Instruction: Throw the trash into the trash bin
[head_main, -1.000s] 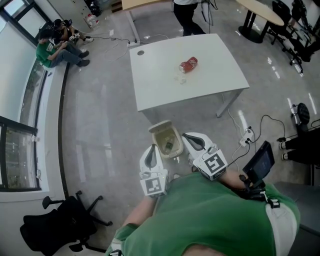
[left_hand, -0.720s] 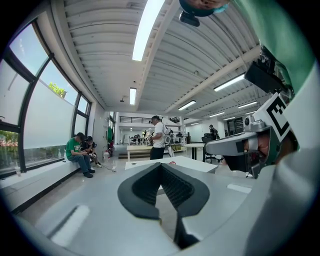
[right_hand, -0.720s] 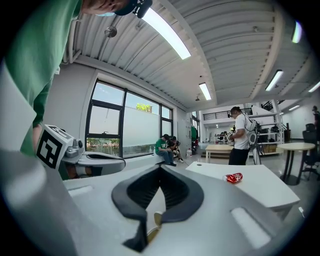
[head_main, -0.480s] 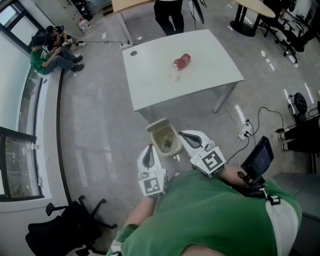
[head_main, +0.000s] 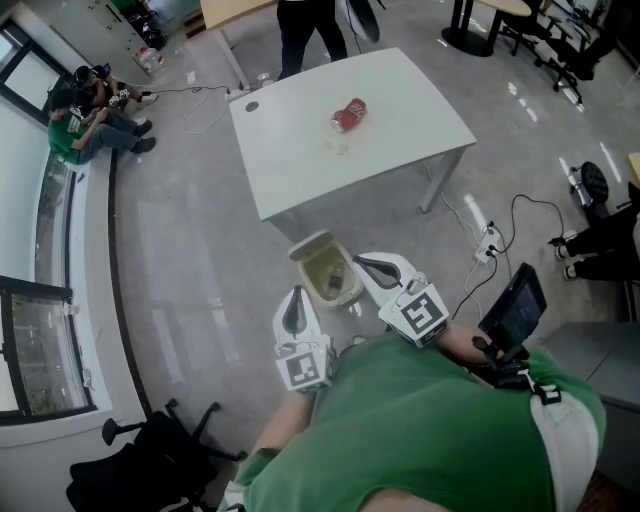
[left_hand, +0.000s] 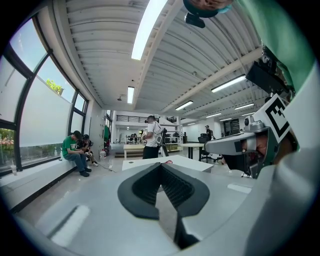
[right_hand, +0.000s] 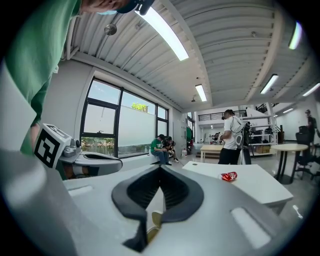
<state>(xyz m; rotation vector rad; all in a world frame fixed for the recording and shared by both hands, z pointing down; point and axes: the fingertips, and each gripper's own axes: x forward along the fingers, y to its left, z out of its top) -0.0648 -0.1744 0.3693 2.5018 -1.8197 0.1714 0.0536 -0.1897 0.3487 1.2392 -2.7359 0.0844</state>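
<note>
A crushed red can (head_main: 348, 115) lies on the white table (head_main: 400, 110), with a small clear scrap (head_main: 336, 147) beside it. A beige trash bin (head_main: 312, 249) stands on the floor at the table's near edge, with something small inside. My left gripper (head_main: 293, 312) hangs just left of the bin and my right gripper (head_main: 372, 268) just right of it. Both are shut and hold nothing. In the left gripper view the left gripper (left_hand: 161, 166) points level at the table. The right gripper (right_hand: 160, 168) also points level, and the can (right_hand: 229, 176) shows ahead to its right.
Two people sit on the window bench (head_main: 85, 125) at far left. A person (head_main: 305, 30) stands behind the table. A black office chair (head_main: 150, 460) is at near left. Cables and a power strip (head_main: 487, 240) lie on the floor to the right.
The head view has shifted, so the table and can now sit higher and further left. Both grippers have stayed beside the bin, still shut.
</note>
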